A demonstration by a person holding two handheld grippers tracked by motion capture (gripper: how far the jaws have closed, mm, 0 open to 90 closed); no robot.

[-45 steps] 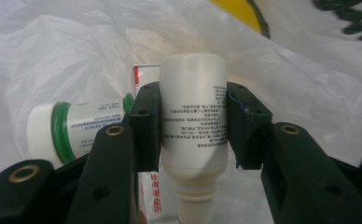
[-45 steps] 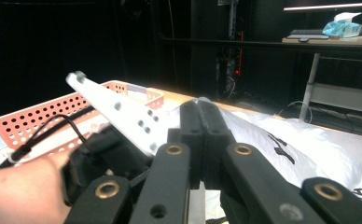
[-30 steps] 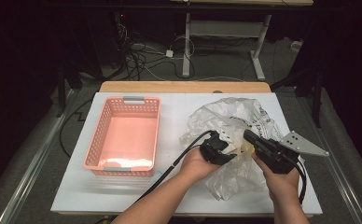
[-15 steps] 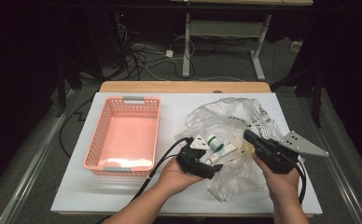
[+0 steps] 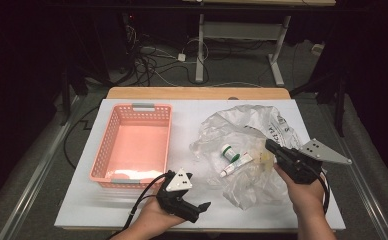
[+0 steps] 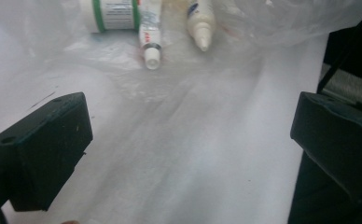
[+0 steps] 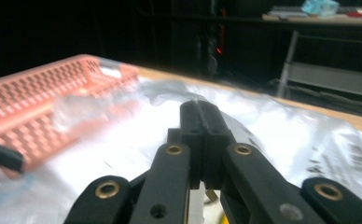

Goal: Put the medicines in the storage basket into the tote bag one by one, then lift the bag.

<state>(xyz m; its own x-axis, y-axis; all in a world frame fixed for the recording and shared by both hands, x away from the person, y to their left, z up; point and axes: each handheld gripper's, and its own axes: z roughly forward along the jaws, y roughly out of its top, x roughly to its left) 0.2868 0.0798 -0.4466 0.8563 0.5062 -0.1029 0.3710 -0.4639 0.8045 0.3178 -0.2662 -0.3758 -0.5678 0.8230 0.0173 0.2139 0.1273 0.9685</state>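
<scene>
Left tongs (image 5: 198,209) just opening, empty, tube (image 5: 235,164) well beyond, right tongs (image 5: 269,146) closed beside it

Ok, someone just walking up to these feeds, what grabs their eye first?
Probably the crumpled clear plastic bag spread over the right half of the white table, with a green-capped bottle and a small tube lying inside it. Next, the pink basket at the left. The right gripper is pinched shut on the bag; the left gripper is open near the table's front edge.
</scene>
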